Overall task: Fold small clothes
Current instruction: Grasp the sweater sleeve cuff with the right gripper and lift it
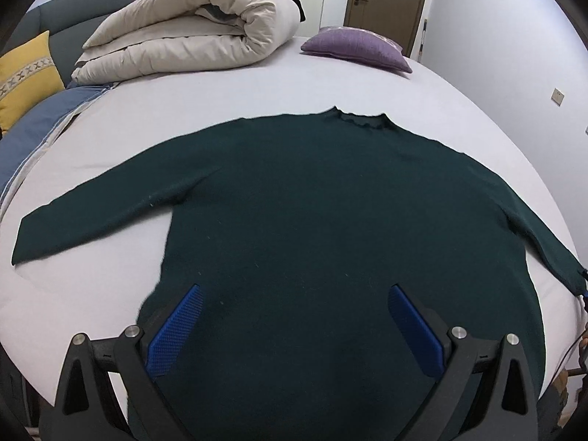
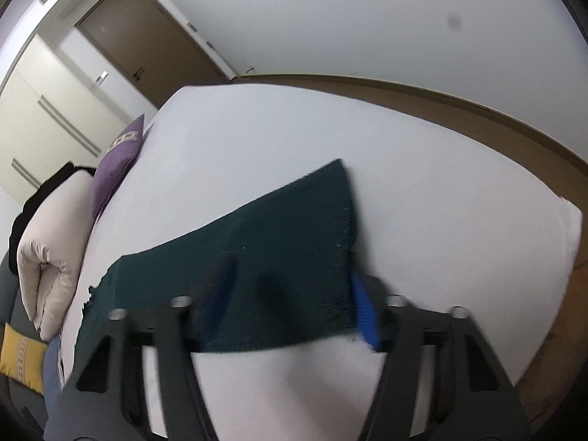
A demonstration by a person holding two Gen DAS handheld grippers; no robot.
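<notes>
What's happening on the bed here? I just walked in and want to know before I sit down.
A person with a claw in each hand is starting to fold a dark green sweater spread flat on the bed. The left claw hangs open above the sweater's lower body, gripping nothing. The right claw is at the cuff of one sleeve, its blue pads either side of the cloth; blur hides whether they pinch it. No fold is made yet.

No legible text, label, brand, number or sign appears in either wrist view. The yellow cushion (image 1: 25, 73) to the far left carries only a woven band of cross-shaped motifs, which are ornament and not lettering.
</notes>
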